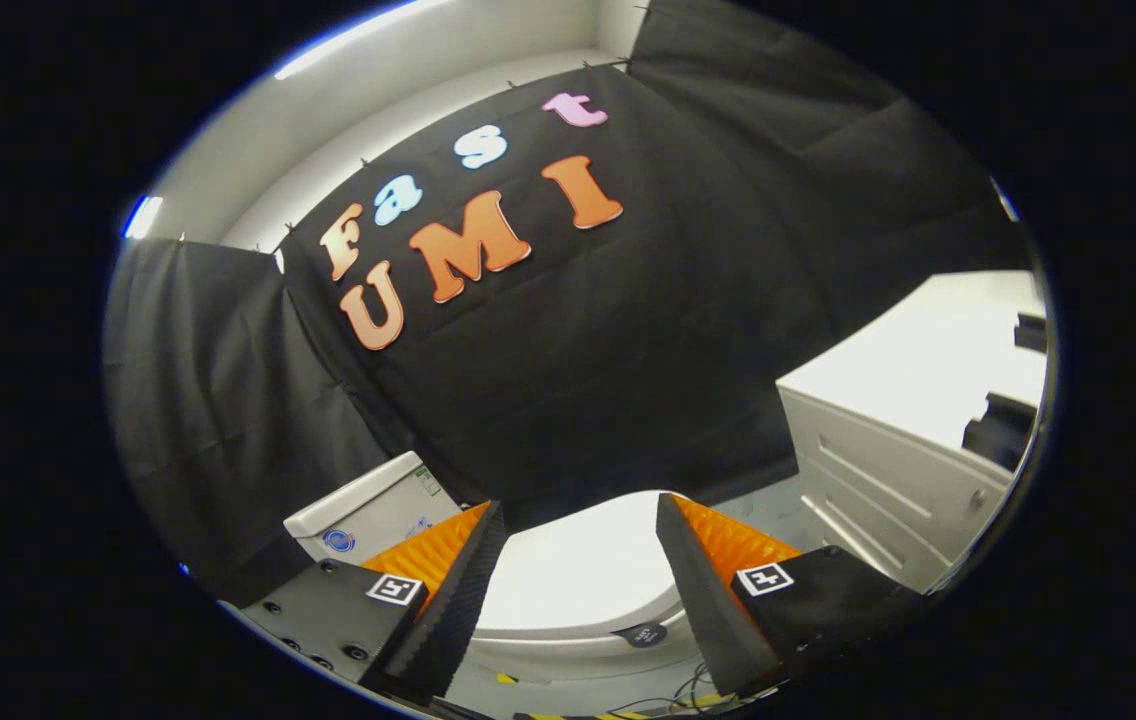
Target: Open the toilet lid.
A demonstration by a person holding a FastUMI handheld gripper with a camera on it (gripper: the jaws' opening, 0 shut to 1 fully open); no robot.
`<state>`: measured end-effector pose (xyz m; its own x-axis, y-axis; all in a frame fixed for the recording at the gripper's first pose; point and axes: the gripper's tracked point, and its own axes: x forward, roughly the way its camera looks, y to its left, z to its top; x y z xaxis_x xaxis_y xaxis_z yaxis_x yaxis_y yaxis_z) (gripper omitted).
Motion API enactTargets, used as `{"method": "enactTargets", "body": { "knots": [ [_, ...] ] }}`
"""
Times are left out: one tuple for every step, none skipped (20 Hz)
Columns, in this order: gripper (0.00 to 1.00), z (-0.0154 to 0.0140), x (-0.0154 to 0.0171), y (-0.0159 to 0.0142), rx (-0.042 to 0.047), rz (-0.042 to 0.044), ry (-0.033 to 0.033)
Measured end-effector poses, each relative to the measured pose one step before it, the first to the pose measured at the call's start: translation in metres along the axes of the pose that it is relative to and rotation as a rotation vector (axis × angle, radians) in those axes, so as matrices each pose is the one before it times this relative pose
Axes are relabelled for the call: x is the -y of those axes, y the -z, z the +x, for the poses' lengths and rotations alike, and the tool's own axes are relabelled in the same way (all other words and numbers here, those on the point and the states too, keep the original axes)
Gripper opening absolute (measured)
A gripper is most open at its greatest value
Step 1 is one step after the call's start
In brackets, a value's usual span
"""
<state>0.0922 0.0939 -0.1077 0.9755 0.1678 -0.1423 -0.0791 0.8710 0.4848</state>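
Approach stage, judged from the lid lying flat. Gripper (pixel 578 520) jaws wide apart, gripping nothing. White toilet lid (pixel 583 575) closed, framed between and just beyond the fingers (pixel 473 560), front edge nearest. Small dark round tab (pixel 644 634) on lid's front rim, writing too small to read. Cistern (pixel 368 515) behind, left, with a blue round sticker, unreadable. White drawer cabinet (pixel 888 480) to the right. Best done by lowering to the front rim, hooking under, lifting back toward cistern.
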Motion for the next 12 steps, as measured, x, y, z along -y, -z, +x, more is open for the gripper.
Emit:
{"method": "enactTargets", "body": {
  "knots": [
    [0.98, 0.00780, 0.00821, 0.01147, -0.01448, 0.02811, 0.01749],
    [0.98, 0.00688, 0.01087, 0.01228, -0.01771, 0.01797, 0.01847],
    [0.98, 0.00626, 0.00926, 0.01275, -0.02700, 0.01460, 0.01582],
    [0.98, 0.00936, 0.00926, 0.01300, -0.02406, 0.01574, 0.01193],
    [0.98, 0.00537, 0.00964, 0.01648, -0.04924, 0.02003, 0.01171],
    [0.98, 0.00593, 0.00878, 0.01784, -0.04957, 0.02661, 0.00719],
    [0.98, 0.00711, 0.00647, 0.01183, -0.03765, 0.03915, 0.00511],
    [0.98, 0.00545, 0.00558, 0.00730, -0.02164, 0.04468, 0.00379],
    [0.98, 0.00770, 0.00429, 0.00634, -0.01474, 0.04098, 0.00466],
    [0.98, 0.00851, 0.00519, 0.00563, -0.01083, 0.02899, 0.00651],
    [0.98, 0.00752, 0.00365, 0.00446, -0.01131, 0.01949, 0.00707],
    [0.98, 0.00667, 0.00650, 0.00613, -0.00726, 0.01840, 0.00706]
  ]
}}
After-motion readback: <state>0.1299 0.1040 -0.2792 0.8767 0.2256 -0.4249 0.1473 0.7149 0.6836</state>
